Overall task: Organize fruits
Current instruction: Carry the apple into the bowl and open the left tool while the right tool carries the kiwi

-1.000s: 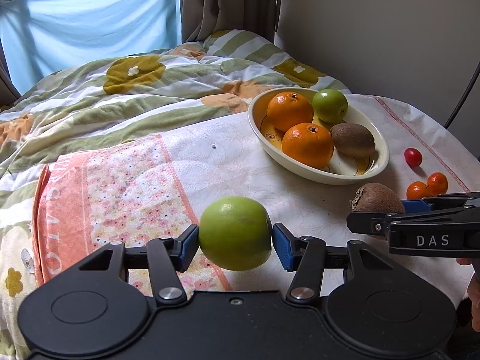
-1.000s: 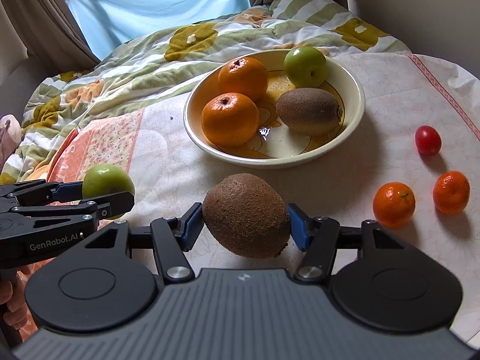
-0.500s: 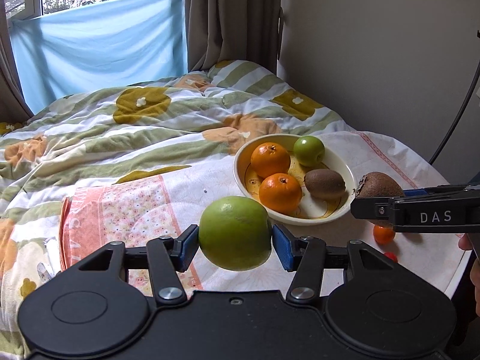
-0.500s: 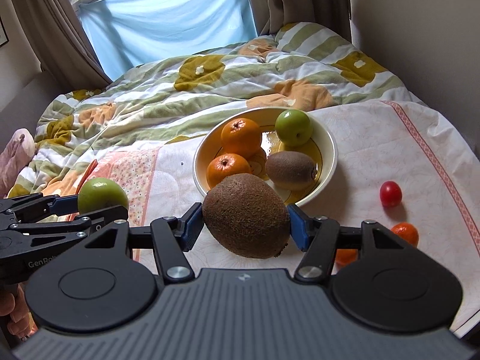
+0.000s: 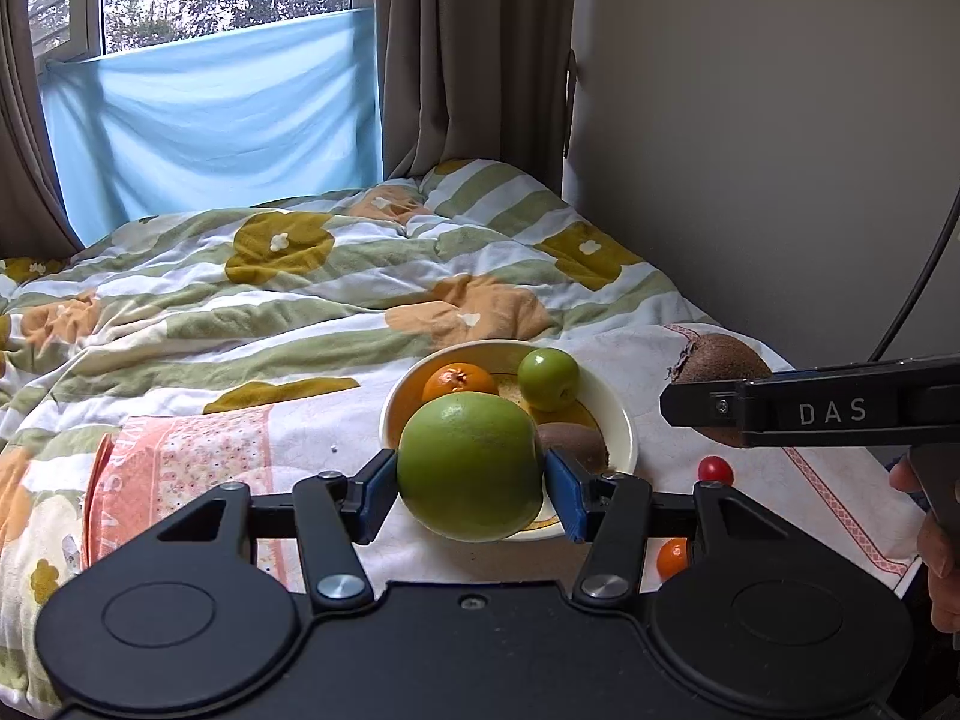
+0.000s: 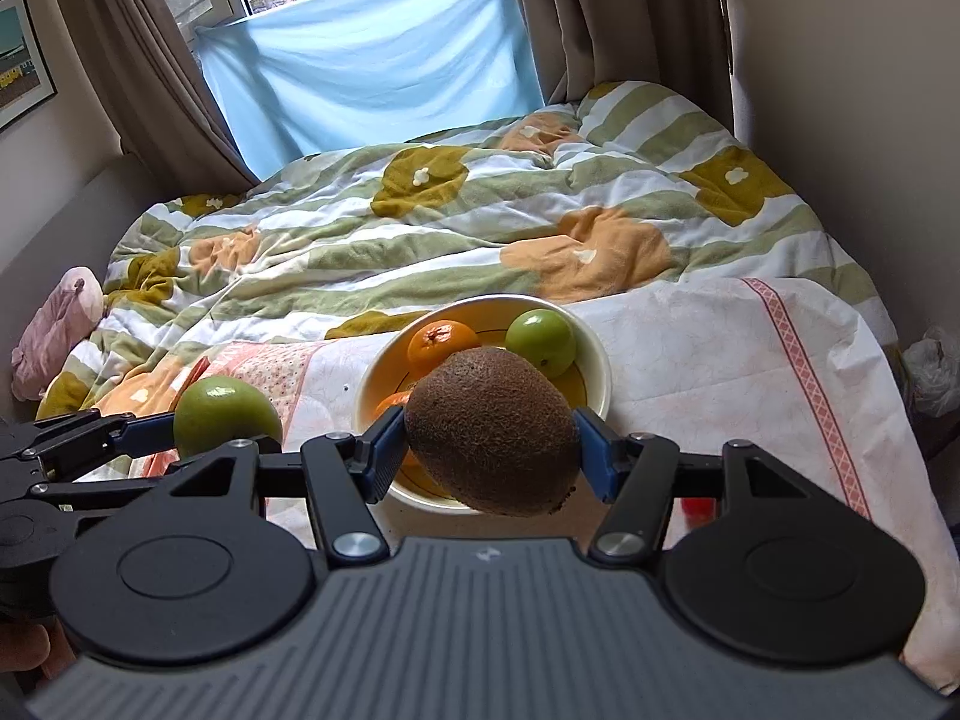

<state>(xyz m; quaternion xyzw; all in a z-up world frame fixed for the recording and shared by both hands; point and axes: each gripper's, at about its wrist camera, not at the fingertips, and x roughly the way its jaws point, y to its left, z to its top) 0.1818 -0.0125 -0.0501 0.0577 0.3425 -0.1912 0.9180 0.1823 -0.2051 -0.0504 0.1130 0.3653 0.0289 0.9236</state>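
Fruits are the business here, and two of them are in our grip: the left gripper (image 5: 471, 489) has its blue pads clamped on a round, smooth green apple (image 5: 469, 465), and the right gripper (image 6: 486, 450) is clamped on a fuzzy brown oval kiwi (image 6: 489, 429).

Since a second ago both have risen well clear of the white patterned cloth (image 6: 720, 360); the cream oval ceramic bowl (image 6: 591, 348) now looks smaller and sits below and beyond the held fruit, where it earlier filled the view close ahead. We read this as the carry stage: both pieces are lifted and need only be brought over the bowl and lowered.

In the right wrist view the kiwi's long axis runs roughly across between the pads, tilted so its left end sits higher and its right end, the one with a dark tip, points down and to the right. The apple is near round, so we cannot tell where its stem points.

A small red tomato (image 5: 715, 470) and a small orange mandarin (image 5: 672, 558) remain on the cloth beside the bowl.
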